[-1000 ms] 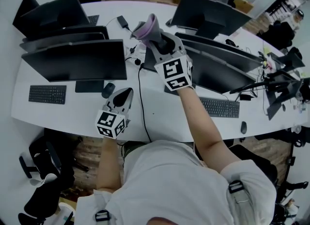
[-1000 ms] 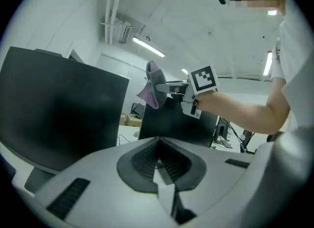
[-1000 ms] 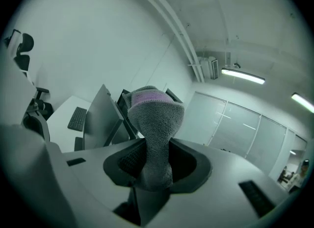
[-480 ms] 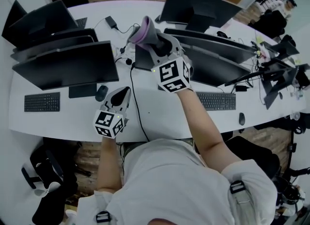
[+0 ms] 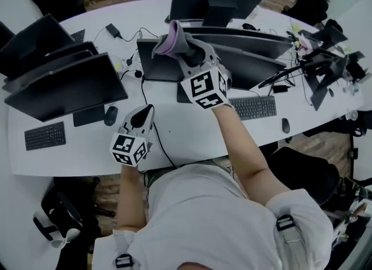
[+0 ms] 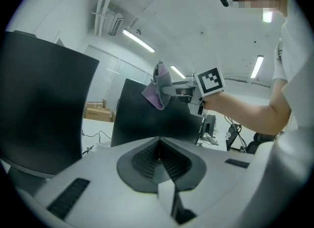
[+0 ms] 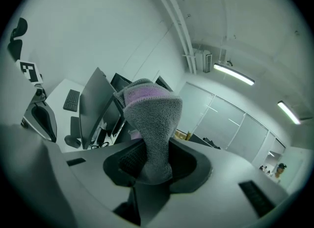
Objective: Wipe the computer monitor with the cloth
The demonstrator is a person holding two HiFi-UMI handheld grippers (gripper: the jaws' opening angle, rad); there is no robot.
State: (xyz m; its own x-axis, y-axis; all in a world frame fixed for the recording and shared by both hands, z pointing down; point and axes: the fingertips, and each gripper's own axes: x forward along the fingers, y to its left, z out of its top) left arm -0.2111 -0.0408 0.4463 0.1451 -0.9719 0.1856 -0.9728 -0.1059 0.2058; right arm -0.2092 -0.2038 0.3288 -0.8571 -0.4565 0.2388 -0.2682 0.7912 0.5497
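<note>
My right gripper (image 5: pixel 187 53) is raised over the desk and shut on a grey and purple cloth (image 5: pixel 172 39), whose folded end sticks up past the jaws. The cloth hangs just over the top edge of the middle dark monitor (image 5: pixel 154 62). In the right gripper view the cloth (image 7: pixel 149 124) fills the gap between the jaws of that gripper (image 7: pixel 149 165). My left gripper (image 5: pixel 149 110) hovers low over the white desk (image 5: pixel 192 129), shut and holding nothing. From the left gripper (image 6: pixel 158 151) I see the cloth (image 6: pixel 159 87) against the monitor (image 6: pixel 147 119).
More dark monitors stand left (image 5: pixel 64 88) and right (image 5: pixel 250 59) along the curved desk. Keyboards (image 5: pixel 253 107) (image 5: pixel 45 135), mice (image 5: pixel 285 125) (image 5: pixel 110 114) and a black cable (image 5: pixel 154 132) lie on it. Chairs sit below the desk edge, and a person (image 5: pixel 308 4) is at the far right.
The head view has swung, so the desk slid left and down in the picture. The right gripper with the cloth now sits nearer the middle monitor's top edge. The left gripper barely moved.
</note>
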